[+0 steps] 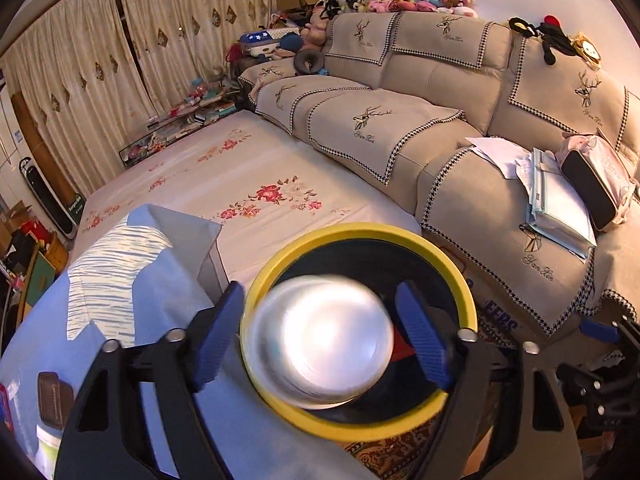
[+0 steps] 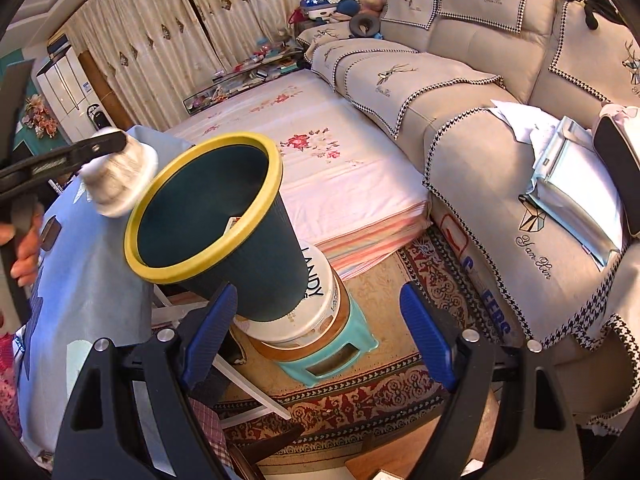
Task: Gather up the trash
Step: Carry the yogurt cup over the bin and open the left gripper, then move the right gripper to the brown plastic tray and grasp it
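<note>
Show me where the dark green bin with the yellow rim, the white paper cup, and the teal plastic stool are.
Dark green bin with yellow rim [image 2: 256,272]: right wrist view, outer wall.
White paper cup [image 2: 120,178]: right wrist view, ribbed side.
Teal plastic stool [image 2: 320,370]: right wrist view, front side.

One bin [image 2: 208,216]; one paper cup [image 1: 320,336]; two tongs [image 1: 320,336] [image 2: 320,336]; one stool [image 2: 332,356].

A dark teal bin [image 2: 224,240] has a yellow rim. A blurred white cup [image 1: 320,340] shows above it. The bedsheet [image 1: 248,184] is pale with red flowers. The sofa [image 1: 420,120] is beige, its covers edged in black-and-white houndstooth. The stool [image 2: 336,356] is mint green, and the rug [image 2: 360,400] red patterned.
</note>
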`<state>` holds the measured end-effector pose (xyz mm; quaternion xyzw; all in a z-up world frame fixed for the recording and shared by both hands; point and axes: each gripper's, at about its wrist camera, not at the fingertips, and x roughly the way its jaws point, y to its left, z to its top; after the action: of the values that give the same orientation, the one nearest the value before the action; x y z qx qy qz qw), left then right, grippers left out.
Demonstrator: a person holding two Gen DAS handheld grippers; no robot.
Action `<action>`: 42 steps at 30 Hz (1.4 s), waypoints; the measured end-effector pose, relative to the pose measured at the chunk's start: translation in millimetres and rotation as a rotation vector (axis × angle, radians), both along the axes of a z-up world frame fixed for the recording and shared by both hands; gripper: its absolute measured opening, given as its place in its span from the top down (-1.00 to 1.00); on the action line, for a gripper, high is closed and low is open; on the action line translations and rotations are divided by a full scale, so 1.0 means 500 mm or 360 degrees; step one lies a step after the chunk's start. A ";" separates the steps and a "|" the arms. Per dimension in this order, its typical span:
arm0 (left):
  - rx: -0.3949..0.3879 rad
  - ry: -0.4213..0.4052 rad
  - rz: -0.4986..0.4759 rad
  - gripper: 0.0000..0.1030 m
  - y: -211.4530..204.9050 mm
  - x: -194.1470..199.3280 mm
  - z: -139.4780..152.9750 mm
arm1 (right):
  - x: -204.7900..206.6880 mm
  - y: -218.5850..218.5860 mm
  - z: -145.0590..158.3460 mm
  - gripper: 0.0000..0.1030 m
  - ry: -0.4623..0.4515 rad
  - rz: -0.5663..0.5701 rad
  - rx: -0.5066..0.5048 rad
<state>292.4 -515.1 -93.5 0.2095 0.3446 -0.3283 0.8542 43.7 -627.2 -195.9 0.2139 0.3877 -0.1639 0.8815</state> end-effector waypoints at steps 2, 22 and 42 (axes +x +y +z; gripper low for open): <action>0.0001 -0.0051 0.0028 -0.78 0.005 0.005 0.002 | -0.001 0.001 -0.002 -0.53 -0.0002 0.0004 0.0012; -0.0294 -0.0344 0.0568 -0.90 0.551 -0.208 0.204 | 0.094 0.187 0.016 -0.53 -0.0002 0.0377 0.0023; -0.0355 -0.0375 0.1219 -0.90 1.040 -0.309 0.146 | 0.415 0.621 0.157 -0.53 -0.0041 0.1052 -0.0095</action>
<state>138.0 5.0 -20.7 0.0085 0.2598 0.0040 0.9656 251.1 -316.6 -117.5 0.0526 0.4200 0.1224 0.8977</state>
